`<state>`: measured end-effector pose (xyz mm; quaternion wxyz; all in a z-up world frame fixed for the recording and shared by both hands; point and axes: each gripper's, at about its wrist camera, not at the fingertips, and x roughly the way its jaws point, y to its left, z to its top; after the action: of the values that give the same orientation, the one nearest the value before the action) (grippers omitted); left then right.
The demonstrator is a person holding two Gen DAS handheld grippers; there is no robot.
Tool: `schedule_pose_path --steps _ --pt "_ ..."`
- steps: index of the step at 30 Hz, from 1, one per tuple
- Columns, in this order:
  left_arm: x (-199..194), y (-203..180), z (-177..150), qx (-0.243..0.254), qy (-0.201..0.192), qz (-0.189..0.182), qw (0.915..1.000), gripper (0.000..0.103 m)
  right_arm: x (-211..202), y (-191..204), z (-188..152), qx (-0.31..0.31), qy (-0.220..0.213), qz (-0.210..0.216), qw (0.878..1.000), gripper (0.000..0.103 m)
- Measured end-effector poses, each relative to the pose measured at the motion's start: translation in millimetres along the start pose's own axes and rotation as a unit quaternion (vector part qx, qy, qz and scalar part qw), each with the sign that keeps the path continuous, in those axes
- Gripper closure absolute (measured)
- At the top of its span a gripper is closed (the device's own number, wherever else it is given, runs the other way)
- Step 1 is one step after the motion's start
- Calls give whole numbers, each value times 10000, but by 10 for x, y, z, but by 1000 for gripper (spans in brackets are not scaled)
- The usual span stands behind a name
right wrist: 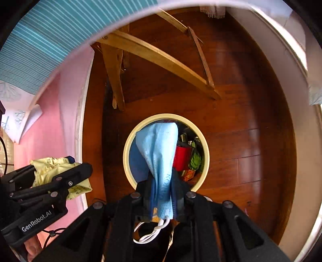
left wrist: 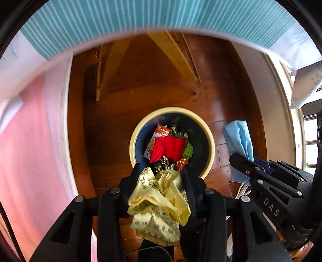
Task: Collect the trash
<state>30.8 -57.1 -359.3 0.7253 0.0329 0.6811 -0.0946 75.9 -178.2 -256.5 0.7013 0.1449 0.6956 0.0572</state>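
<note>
A round trash bin with a cream rim (left wrist: 209,137) (right wrist: 205,147) stands on the wooden floor below both grippers. It holds a red wrapper (left wrist: 169,148) (right wrist: 182,157), a green scrap (left wrist: 188,150) and other packets. My left gripper (left wrist: 161,171) is shut on a crumpled yellow printed paper (left wrist: 159,199) above the bin's near edge; it also shows in the right wrist view (right wrist: 54,171). My right gripper (right wrist: 163,181) is shut on a light blue face mask (right wrist: 159,153) over the bin, white ear loops (right wrist: 153,231) hanging; it also shows in the left wrist view (left wrist: 239,145).
A table edge with a teal striped cloth (left wrist: 140,18) (right wrist: 40,44) arcs overhead. Wooden table legs and braces (left wrist: 173,52) (right wrist: 161,58) stand behind the bin. A pink wall (left wrist: 26,151) lies left, a pale wall and window grille (left wrist: 310,141) right.
</note>
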Motion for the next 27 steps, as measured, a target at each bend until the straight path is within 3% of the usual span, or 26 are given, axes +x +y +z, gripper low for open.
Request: schedule_pose_path --steps 4,6,7,8,10,13,14,27 --pt "188 41 -33 81 -34 -6 10000 61 166 22 -3 -34 -51 -46 10000 88" --pt "250 45 -31 143 -76 -1 9999 57 233 29 4 -35 -59 -37 10000 84" --pt "279 49 -34 177 -92 -18 9998 55 266 41 11 -35 -52 -64 10000 77" --pt "298 47 -34 201 -100 -19 9997 48 317 43 3 -43 -40 -105 9999 65" --pt "317 43 -35 248 -139 27 9996 33 393 22 -2 -31 -38 -318 9995 55" --pt "410 106 -11 258 -76 84 9996 4 492 -33 4 42 19 -447 9990 53" --pt "410 130 3 237 -78 77 9997 1 494 -45 8 58 13 -463 9989 53" --pt "407 209 41 107 -292 207 9993 1 529 -34 41 69 -61 -527 9986 44"
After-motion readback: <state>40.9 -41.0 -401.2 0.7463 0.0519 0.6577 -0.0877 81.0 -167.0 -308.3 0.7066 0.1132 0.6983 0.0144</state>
